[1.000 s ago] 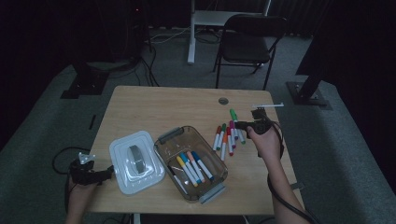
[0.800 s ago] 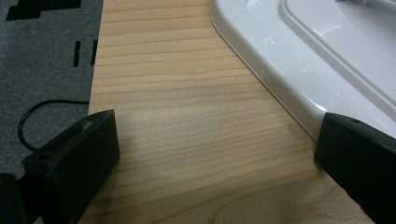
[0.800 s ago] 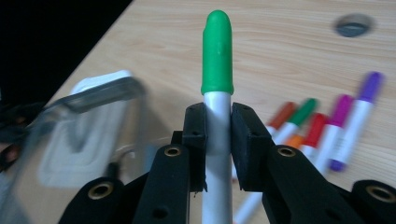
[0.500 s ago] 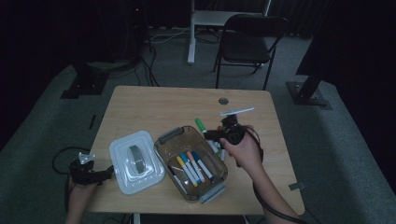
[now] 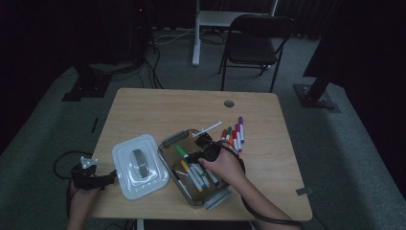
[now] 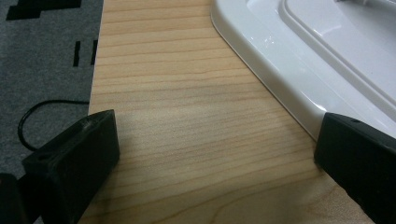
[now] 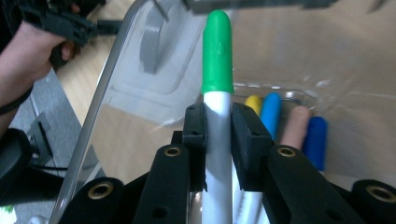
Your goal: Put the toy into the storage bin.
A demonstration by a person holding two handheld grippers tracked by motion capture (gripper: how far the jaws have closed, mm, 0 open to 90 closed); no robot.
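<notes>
Right tongs [image 7: 217, 126] clamped on green marker [image 7: 217, 56] above clear bin [image 5: 174, 139]; lower flat beside markers below, then release. Left tongs [image 6: 215, 154] gaping, empty.

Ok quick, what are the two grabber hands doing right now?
Left gripper: open, holding nothing, beside the white lid.
Right gripper: closed on the green marker over the clear box.
</notes>
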